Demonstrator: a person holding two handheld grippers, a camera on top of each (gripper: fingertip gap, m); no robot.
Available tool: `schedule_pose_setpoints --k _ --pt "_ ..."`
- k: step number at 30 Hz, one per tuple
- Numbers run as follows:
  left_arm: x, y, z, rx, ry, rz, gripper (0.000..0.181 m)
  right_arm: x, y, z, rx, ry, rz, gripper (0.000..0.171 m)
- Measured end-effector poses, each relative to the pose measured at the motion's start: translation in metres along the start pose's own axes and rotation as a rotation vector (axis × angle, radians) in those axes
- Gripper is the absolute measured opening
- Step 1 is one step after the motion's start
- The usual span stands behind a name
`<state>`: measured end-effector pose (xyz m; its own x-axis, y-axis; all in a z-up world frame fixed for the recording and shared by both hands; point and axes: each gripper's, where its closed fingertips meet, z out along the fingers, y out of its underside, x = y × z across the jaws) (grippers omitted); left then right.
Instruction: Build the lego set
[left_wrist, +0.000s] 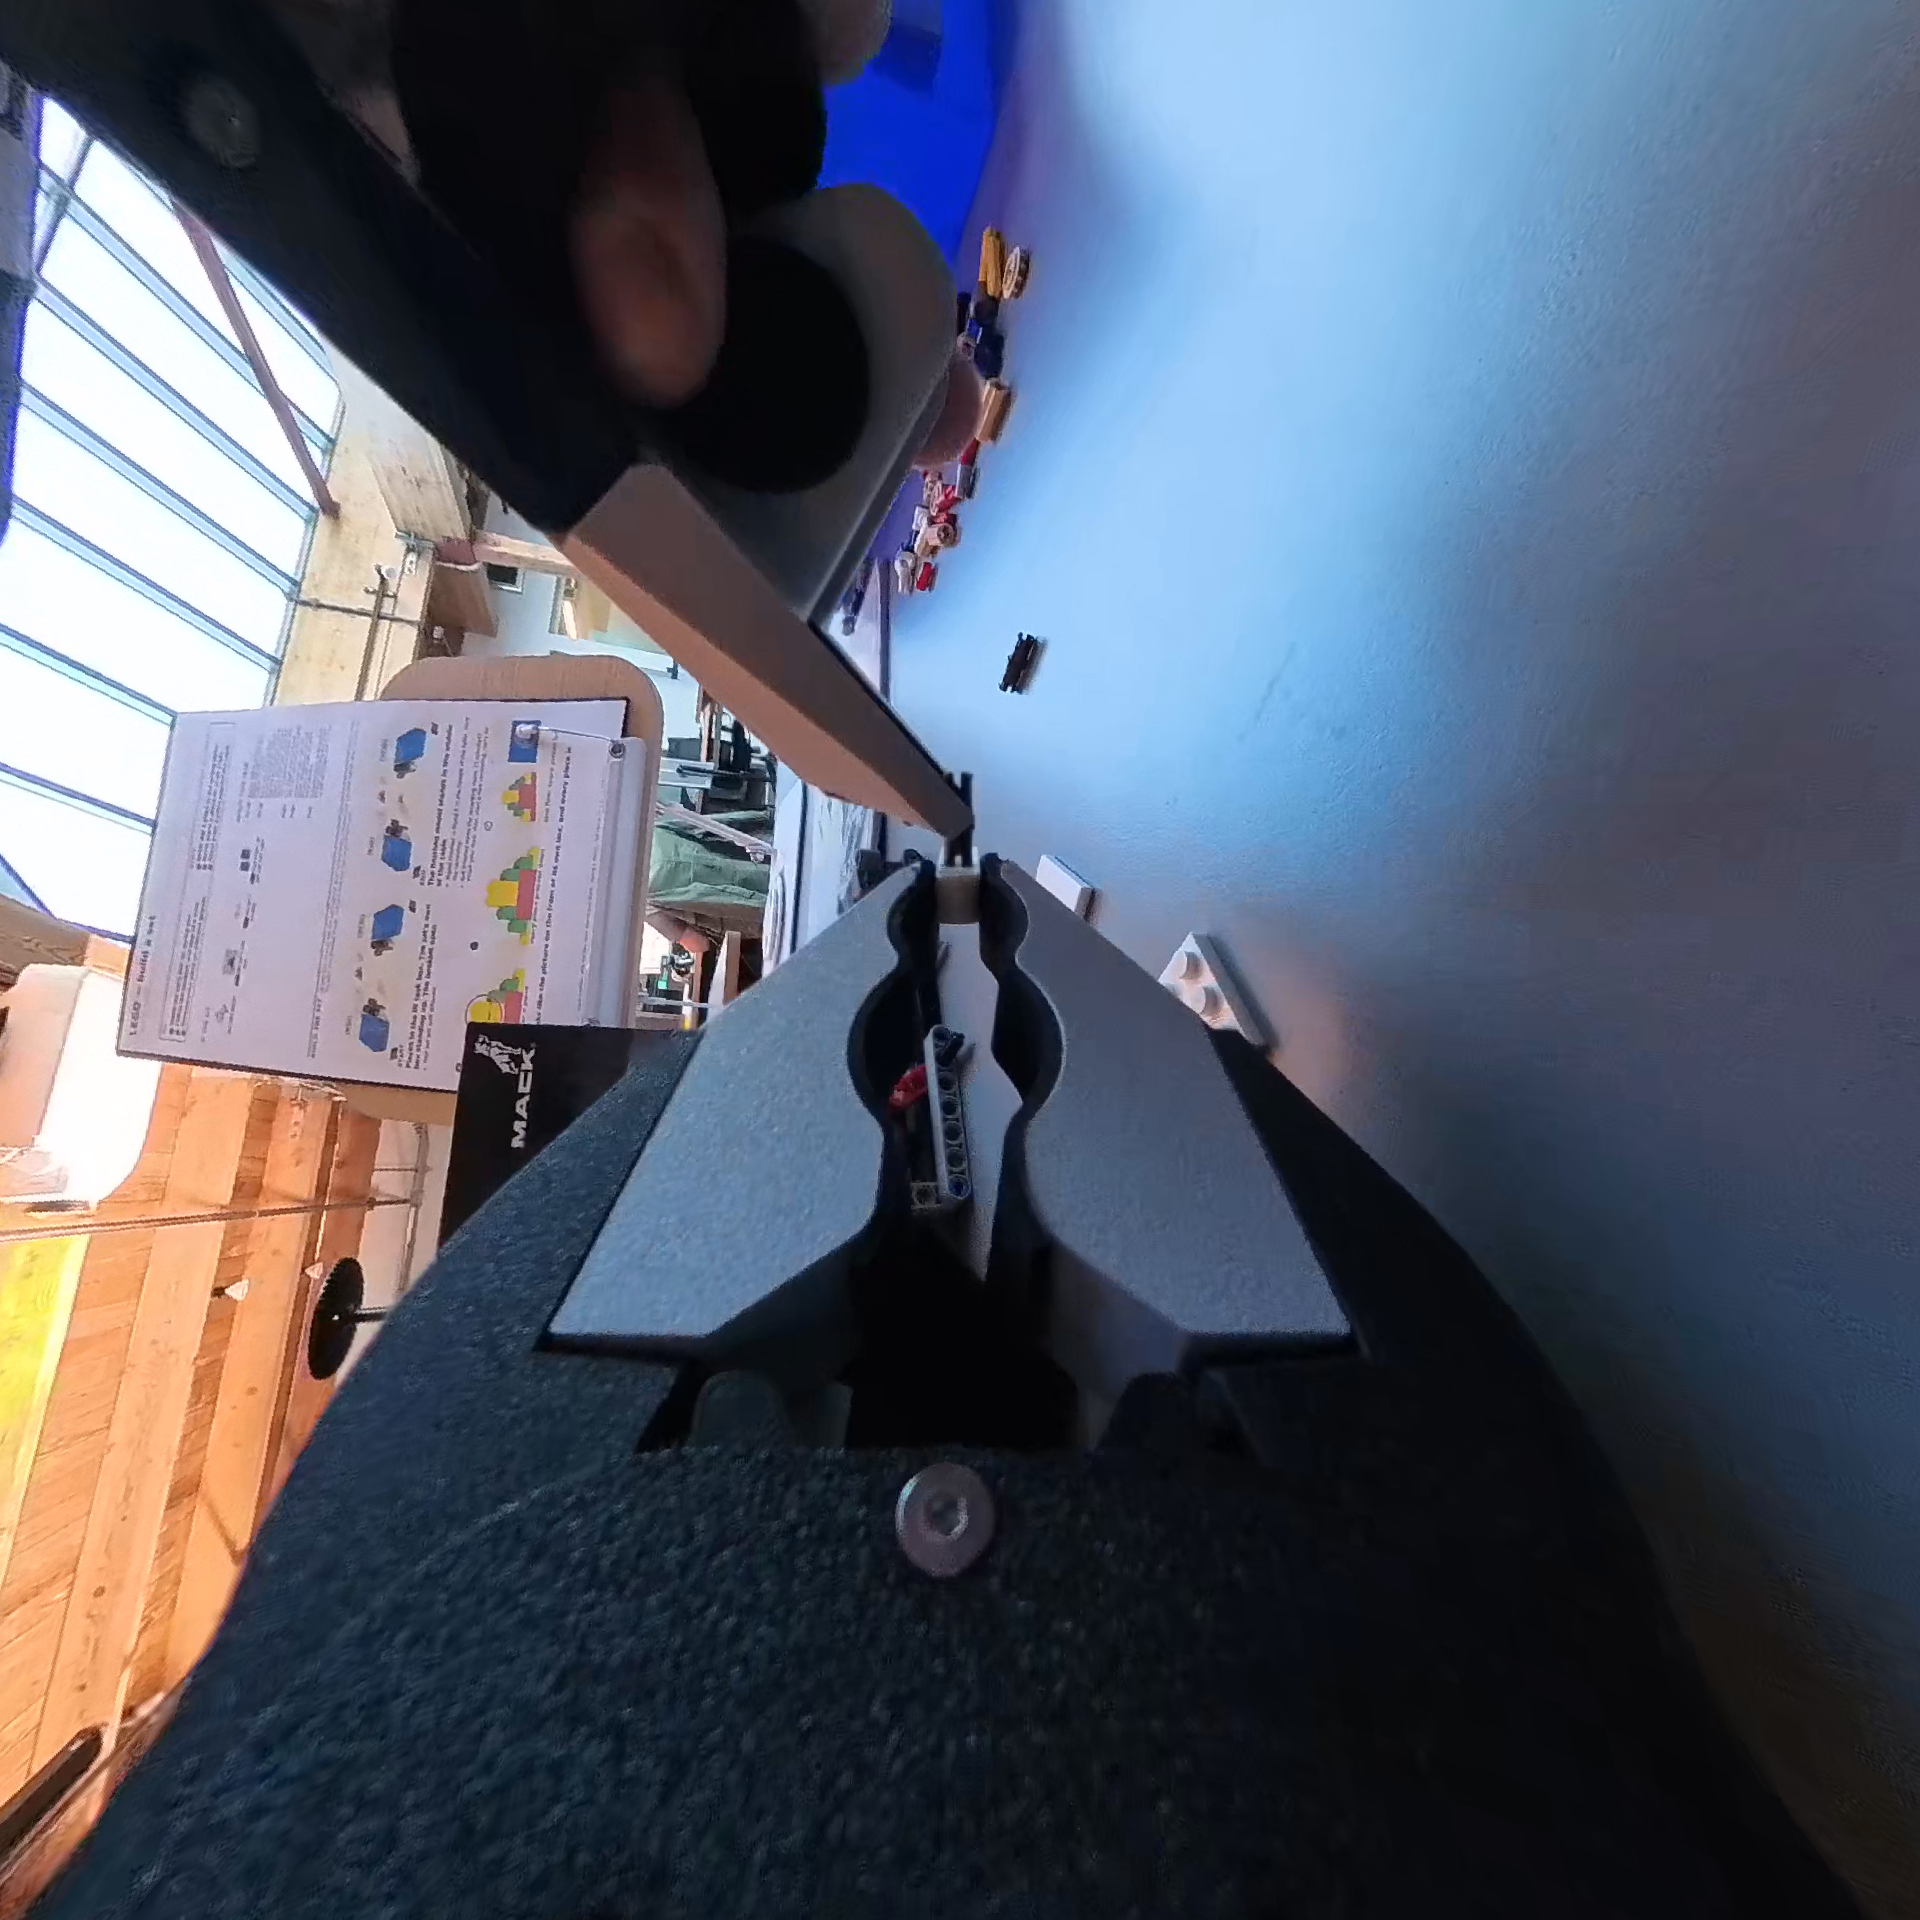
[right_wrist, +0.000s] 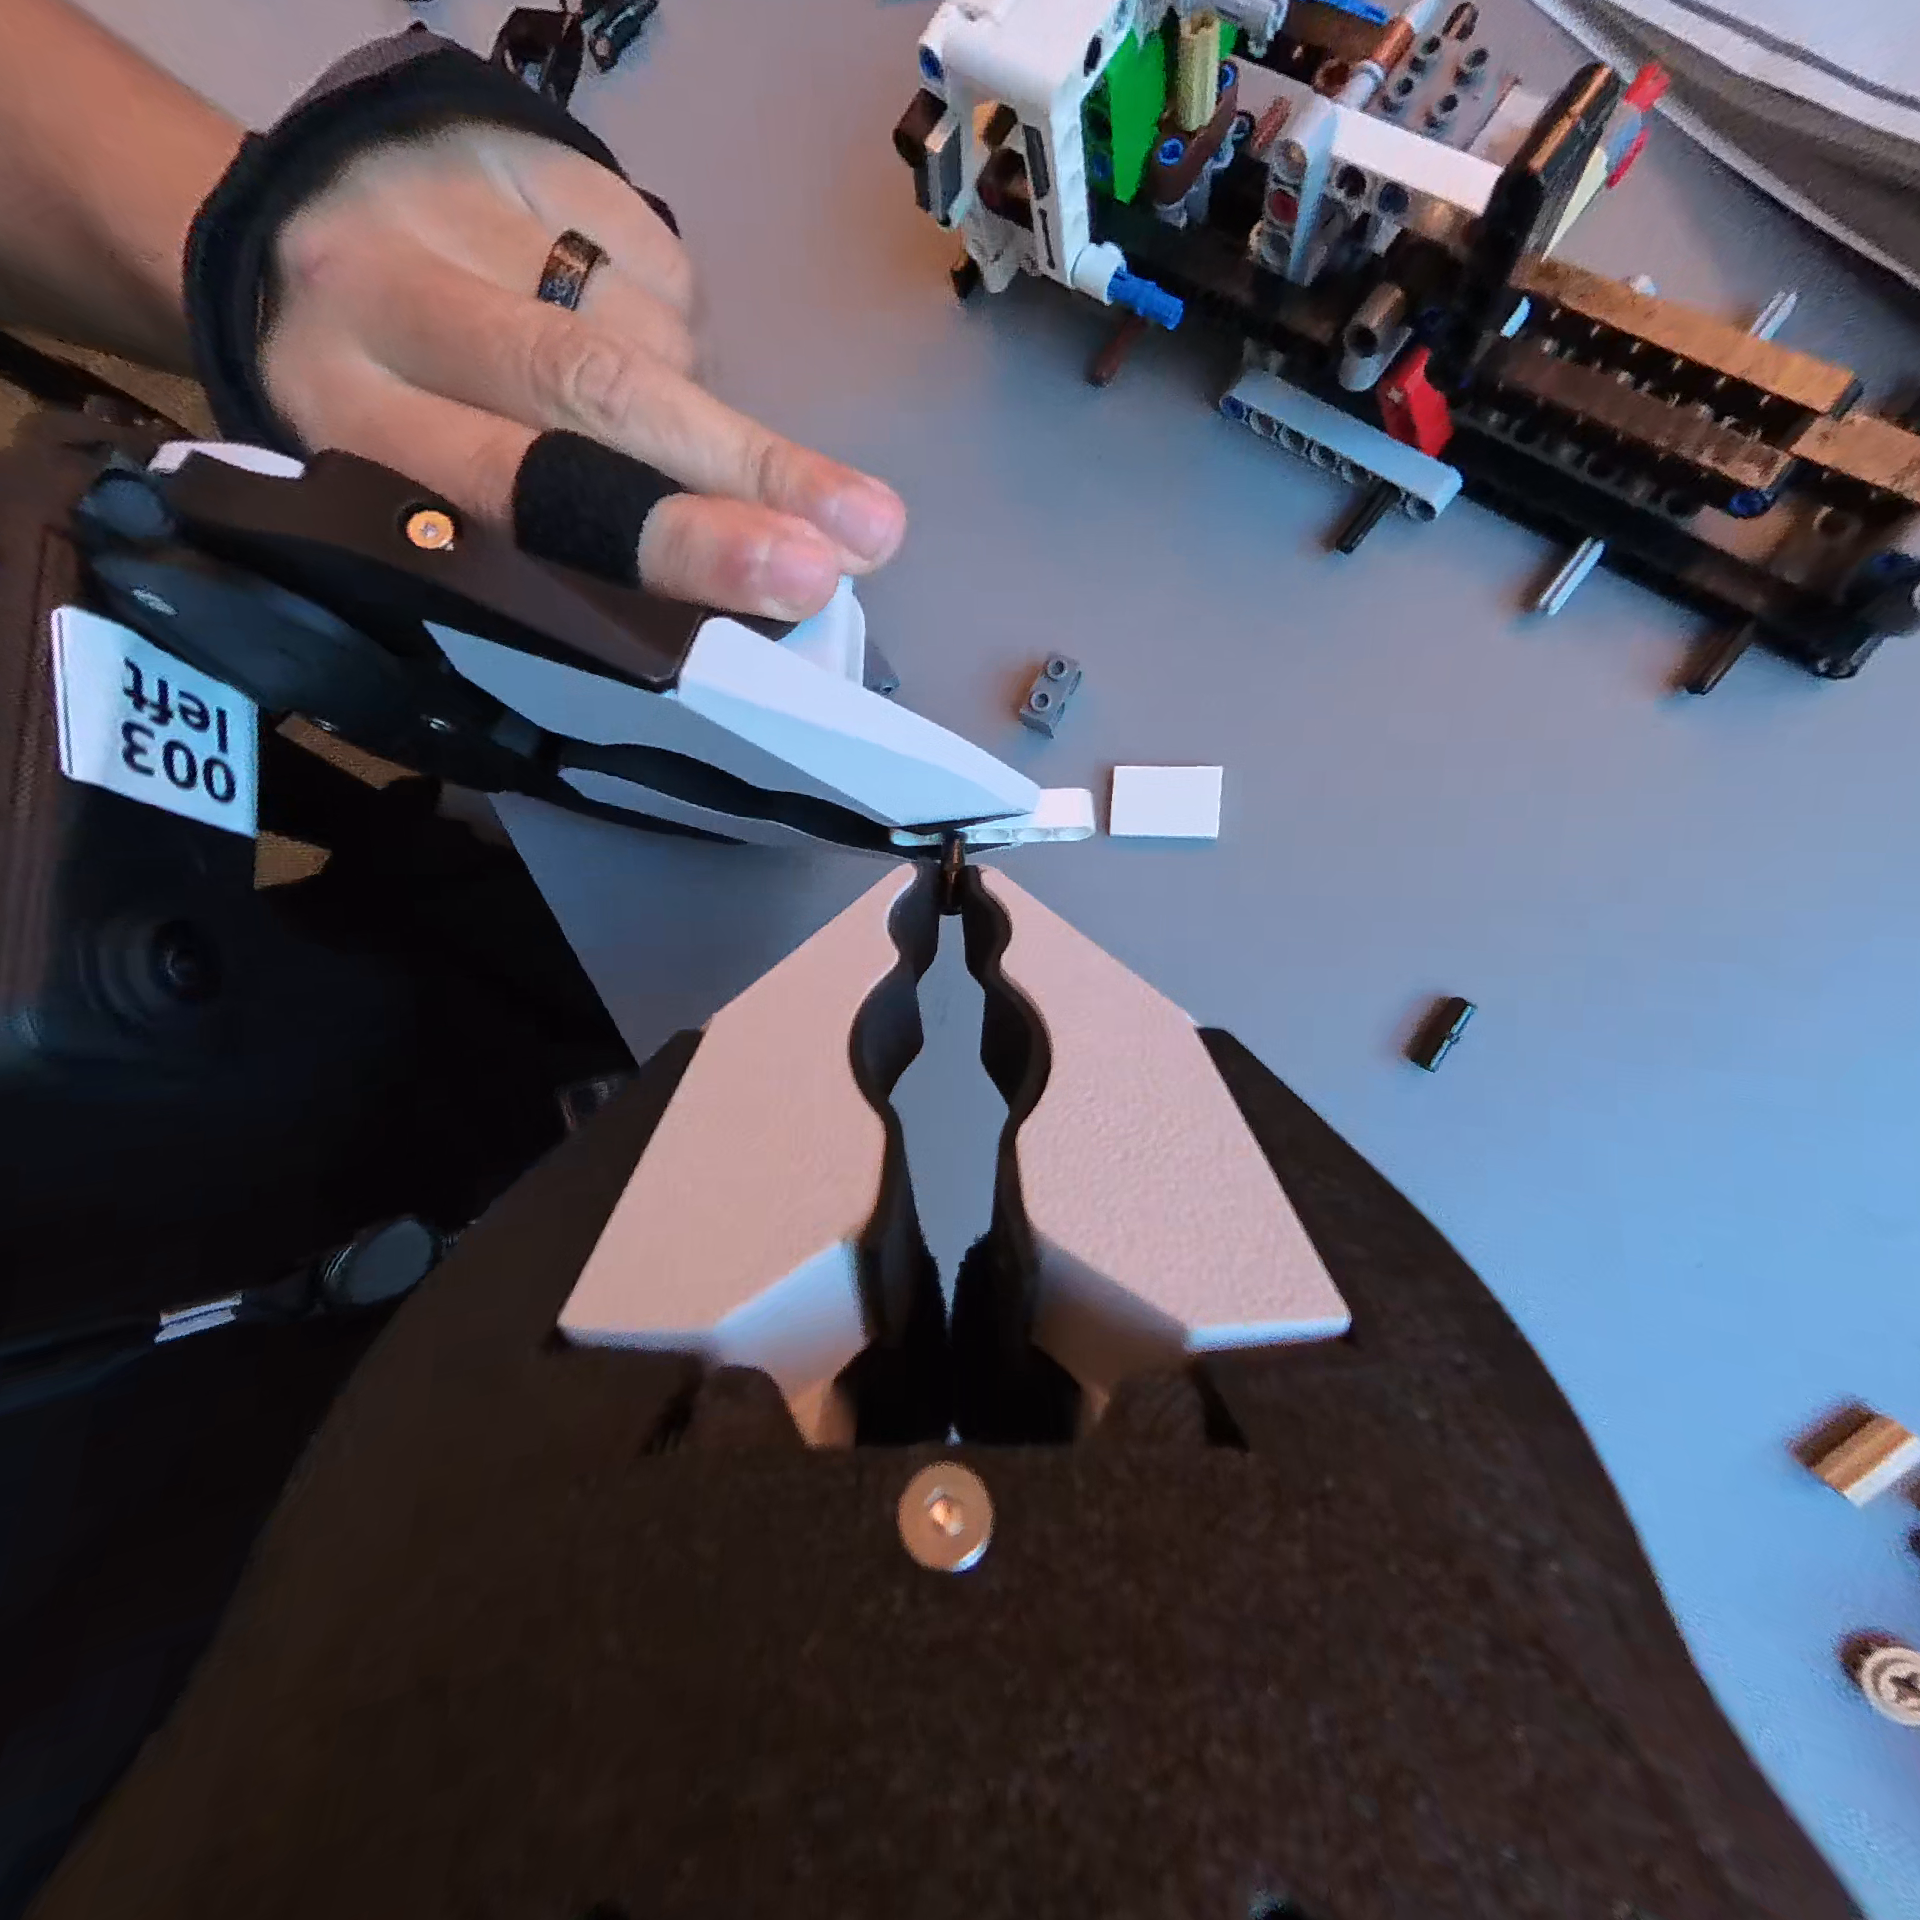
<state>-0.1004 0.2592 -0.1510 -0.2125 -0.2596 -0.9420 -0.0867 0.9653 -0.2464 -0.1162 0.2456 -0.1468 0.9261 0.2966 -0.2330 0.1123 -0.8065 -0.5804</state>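
A small white beam (right_wrist: 1049, 814) was held above the grey table (right_wrist: 1351, 1195), clamped at the tips of the left gripper (left_wrist: 961, 883). The right gripper (right_wrist: 948, 888) pinched a black pin (right_wrist: 949, 868) set against the beam's underside. Just beside lay a white tile (right_wrist: 1166, 801); the half-built model (right_wrist: 1351, 270) stood farther off, with loose pieces (left_wrist: 977, 416) scattered around.

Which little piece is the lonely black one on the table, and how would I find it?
Start at the big half-built lego model at the far side of the grey table. Come toward the right gripper, past the flat white square tile. The small black pin lies alone to the right of the gripper's fingers; unlike the grey studded brick, it is dark, stubby and rod-shaped.
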Motion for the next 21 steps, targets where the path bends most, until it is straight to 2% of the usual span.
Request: schedule_pose_setpoints --k 17,21 --pt "0.0063 0.0015 0.0019 -0.06 0.025 0.008 0.006 0.0013 0.0032 0.0048 -0.041 -0.037 0.037 0.003" --pt "0.0055 -0.0006 0.0014 -0.062 0.008 0.036 0.006 -0.0006 0.0048 0.0064 -0.057 -0.09 0.115 0.003"
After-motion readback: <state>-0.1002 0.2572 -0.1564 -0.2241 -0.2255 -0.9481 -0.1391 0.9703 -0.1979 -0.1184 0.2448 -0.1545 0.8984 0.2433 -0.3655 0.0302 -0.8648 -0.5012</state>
